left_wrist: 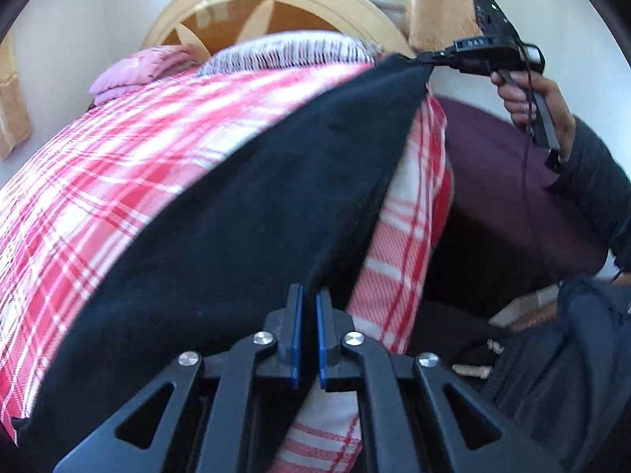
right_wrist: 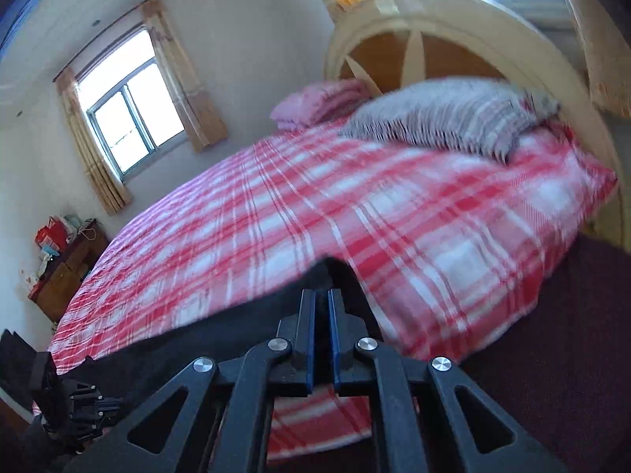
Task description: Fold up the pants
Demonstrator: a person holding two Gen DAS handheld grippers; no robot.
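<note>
Now the dark pants (left_wrist: pixel 236 213) hang stretched in a broad sheet above the bed (left_wrist: pixel 98 157), pulled taut between the two grippers. Near the bottom of the left wrist view, the left gripper (left_wrist: pixel 309 295) has its blue-padded jaws nearly together, pinching one end of the fabric edge. That edge runs up and to the right to the right gripper (left_wrist: pixel 424 57), which nips the far corner at its tip. A hand (left_wrist: pixel 528 98) in a dark sleeve (left_wrist: pixel 595 181) holds that gripper's handle, over a dark purple surface (left_wrist: pixel 512 181) beside the bed.

From the right wrist view, the right gripper (right_wrist: pixel 323 295) is likewise closed narrow, with black cloth bunched between and just ahead of its pads. The pants (right_wrist: pixel 197 339) trail from there toward the lower left, where the left gripper (right_wrist: pixel 79 402) shows dimly at the frame's corner.

Under the pants lies a red and white plaid bedspread. A grey striped pillow (right_wrist: pixel 453 118) and a folded pink blanket (right_wrist: pixel 315 102) rest by the arched wooden headboard (right_wrist: pixel 434 31). A curtained window (right_wrist: pixel 130 110) sits in the far wall, above a cluttered wooden cabinet (right_wrist: pixel 63 264).
</note>
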